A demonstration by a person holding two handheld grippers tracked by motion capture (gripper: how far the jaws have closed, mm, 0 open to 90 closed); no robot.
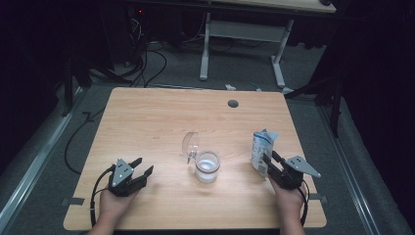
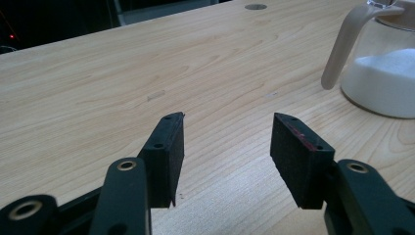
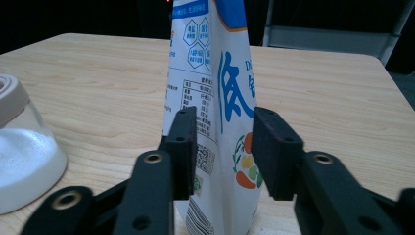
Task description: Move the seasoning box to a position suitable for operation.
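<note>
Our right gripper [image 3: 222, 147] stood with its jaws parted around the lower part of a white and blue pouch [image 3: 215, 98]. In the right gripper view the left pad lay against the pouch's printed side or just off it; we could not tell which. A narrow gap showed between the right pad and the pouch, so nothing was clamped. The pouch stood upright on the table [image 1: 147, 122], its top crumpled open in the high view [image 1: 262, 143], near the right edge of the board and just ahead of the right hand [image 1: 288, 198].

Our left gripper [image 2: 227, 147] rested low over the near left part of the table with its jaws wide apart and bare wood between them. The left hand [image 1: 113, 203] held it from the near edge.

Between the two grippers, near the middle of the table, stood a clear glass jar [image 1: 207, 166] holding white powder, its hinged lid [image 1: 190, 143] tipped up and open behind it. The jar showed at the upper right of the left gripper view [image 2: 381, 73] and at the left edge of the right gripper view [image 3: 24, 156]. A round grommet hole [image 1: 233, 103] sat toward the far edge of the table.
</note>
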